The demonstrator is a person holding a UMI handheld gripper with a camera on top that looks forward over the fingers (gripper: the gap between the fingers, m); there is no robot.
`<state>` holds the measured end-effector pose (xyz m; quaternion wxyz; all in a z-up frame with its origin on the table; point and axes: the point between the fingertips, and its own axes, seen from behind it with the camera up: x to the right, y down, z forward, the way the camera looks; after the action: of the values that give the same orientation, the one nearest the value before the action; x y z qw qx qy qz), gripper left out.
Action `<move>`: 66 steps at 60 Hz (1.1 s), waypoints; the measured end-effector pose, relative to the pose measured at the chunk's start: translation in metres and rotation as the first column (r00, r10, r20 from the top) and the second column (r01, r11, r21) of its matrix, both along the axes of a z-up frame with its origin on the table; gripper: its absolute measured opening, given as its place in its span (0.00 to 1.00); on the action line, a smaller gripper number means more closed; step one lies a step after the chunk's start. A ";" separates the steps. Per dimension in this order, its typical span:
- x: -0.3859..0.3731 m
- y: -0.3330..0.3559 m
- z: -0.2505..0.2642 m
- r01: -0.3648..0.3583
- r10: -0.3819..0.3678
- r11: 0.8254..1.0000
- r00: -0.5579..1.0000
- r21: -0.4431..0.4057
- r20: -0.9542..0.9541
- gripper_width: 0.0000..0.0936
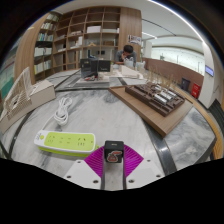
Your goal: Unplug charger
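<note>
The gripper (114,163) sits at the bottom middle of the frame, and its lower part is cut off by the dark edge. Its purple pads (97,161) pinch a small black charger (113,152) from both sides. The charger's plug end is too small to make out. Just left of it lies a green and white power strip (65,141) on the white table (100,110). Its white cord (63,108) runs up toward the middle left. A wooden table (150,102) stands at the right. Bookshelves (85,35) fill the upper left, and their things are blurry.
</note>
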<state>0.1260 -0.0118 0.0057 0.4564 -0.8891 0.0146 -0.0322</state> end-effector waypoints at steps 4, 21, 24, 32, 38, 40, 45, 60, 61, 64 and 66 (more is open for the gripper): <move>0.004 0.005 0.000 0.010 -0.010 1.000 1.000 0.006 0.004 0.27; -0.010 -0.009 0.023 -0.047 0.049 0.998 0.996 0.034 -0.068 0.83; -0.010 -0.020 0.032 -0.045 0.047 0.998 0.996 0.037 -0.074 0.86; -0.017 -0.058 0.060 -0.077 0.081 0.996 0.995 0.054 -0.066 0.86; -0.022 -0.094 0.080 -0.108 0.112 0.992 0.992 0.066 -0.063 0.87; -0.024 -0.105 0.086 -0.118 0.122 0.990 0.991 0.074 -0.062 0.87; -0.030 -0.132 0.095 -0.143 0.148 0.986 0.987 0.084 -0.058 0.87; -0.045 -0.185 0.104 -0.199 0.208 0.972 0.976 0.122 -0.060 0.89; -0.044 -0.186 0.104 -0.201 0.209 0.971 0.976 0.127 -0.056 0.89; -0.038 -0.189 0.105 -0.200 0.208 0.970 0.977 0.139 -0.039 0.89; -0.032 -0.191 0.104 -0.193 0.200 0.970 0.979 0.145 -0.035 0.89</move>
<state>0.0941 -0.2027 0.1096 0.5184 -0.8522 -0.0601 0.0364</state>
